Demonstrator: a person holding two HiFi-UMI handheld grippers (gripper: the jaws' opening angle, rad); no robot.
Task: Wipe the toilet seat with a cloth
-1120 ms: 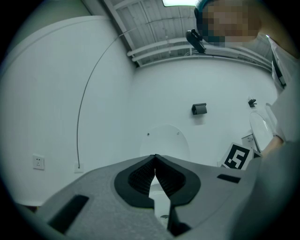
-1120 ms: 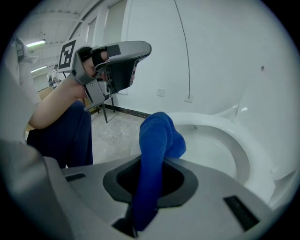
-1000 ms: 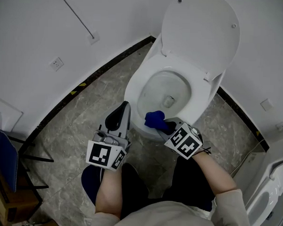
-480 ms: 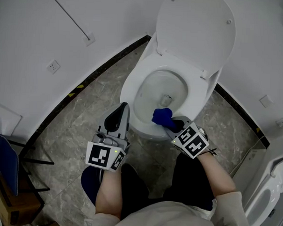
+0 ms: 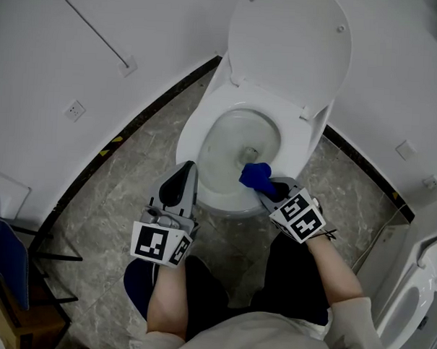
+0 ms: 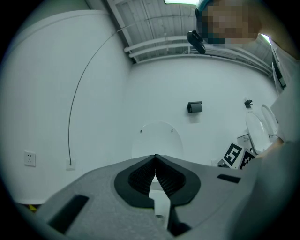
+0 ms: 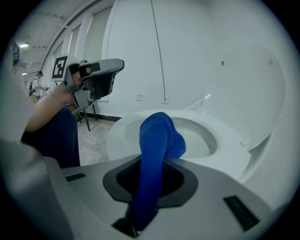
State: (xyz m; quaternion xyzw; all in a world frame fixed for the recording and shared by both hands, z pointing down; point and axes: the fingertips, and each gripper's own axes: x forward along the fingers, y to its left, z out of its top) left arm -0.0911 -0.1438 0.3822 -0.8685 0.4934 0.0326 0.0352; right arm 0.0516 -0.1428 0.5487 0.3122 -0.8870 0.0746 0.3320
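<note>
A white toilet with its lid point(image 5: 289, 43) raised has its seat point(image 5: 295, 148) down around the bowl. My right gripper point(image 5: 270, 187) is shut on a blue cloth point(image 5: 257, 176) point(image 7: 157, 145), whose bunched end rests on the seat's front right rim. In the right gripper view the cloth runs up between the jaws over the seat point(image 7: 225, 145). My left gripper point(image 5: 183, 183) hangs shut and empty beside the bowl's front left, off the seat; its jaws meet in the left gripper view point(image 6: 155, 161).
Grey marble floor point(image 5: 124, 173) lies around the toilet, bounded by a white curved wall with a socket point(image 5: 74, 111). A second white fixture point(image 5: 415, 302) stands at the far right. A dark chair frame point(image 5: 27, 256) is at the left. The person's legs are below.
My right gripper has carried the blue cloth from the seat's front edge rightward along the front right rim. The left gripper has stayed where it was.
</note>
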